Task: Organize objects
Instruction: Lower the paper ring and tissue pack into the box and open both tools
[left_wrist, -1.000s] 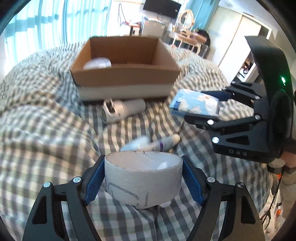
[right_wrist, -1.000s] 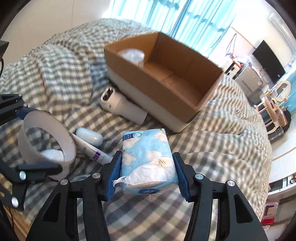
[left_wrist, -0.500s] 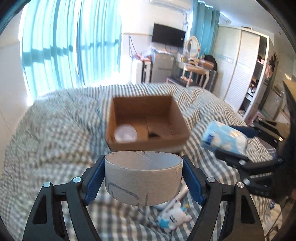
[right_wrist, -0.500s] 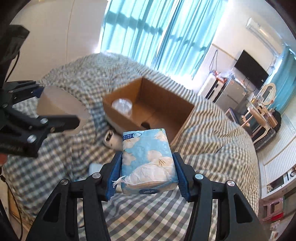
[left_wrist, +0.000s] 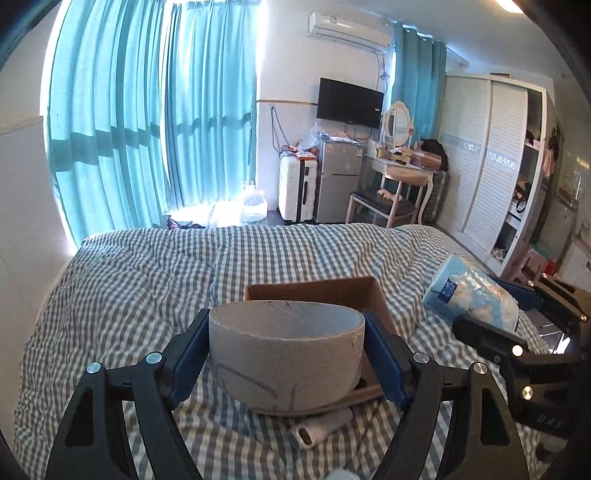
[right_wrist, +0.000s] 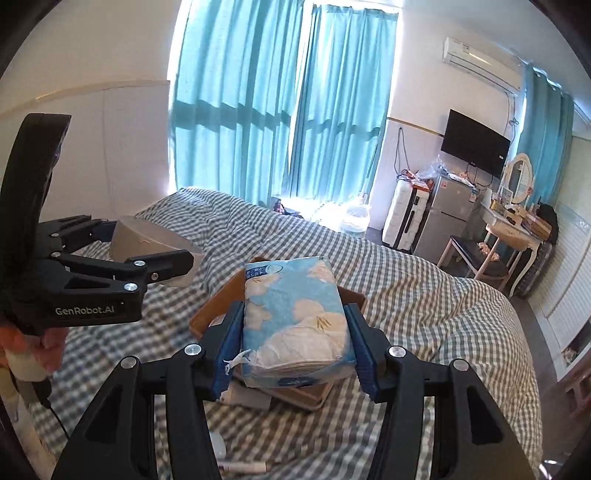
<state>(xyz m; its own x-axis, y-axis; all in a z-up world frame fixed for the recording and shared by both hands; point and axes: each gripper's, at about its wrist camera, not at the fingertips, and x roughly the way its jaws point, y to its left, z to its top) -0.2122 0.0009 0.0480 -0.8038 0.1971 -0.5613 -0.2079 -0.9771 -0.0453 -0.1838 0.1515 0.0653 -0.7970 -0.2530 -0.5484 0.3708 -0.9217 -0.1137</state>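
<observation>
- Step, as judged: both loads carried toward the cardboard box (left_wrist: 373, 295) on the checked bedspread (left_wrist: 147, 280); bring each over the opening before letting go, one at a time.
- Left gripper (left_wrist: 287, 354): fingers clamped on the tape roll (left_wrist: 286, 363), held above the near box rim.
- Right gripper (right_wrist: 295, 341): fingers clamped on the tissue pack (right_wrist: 293, 317), held over the box.

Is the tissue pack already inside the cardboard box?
No, the right gripper holds the tissue pack in the air above the box.
</observation>
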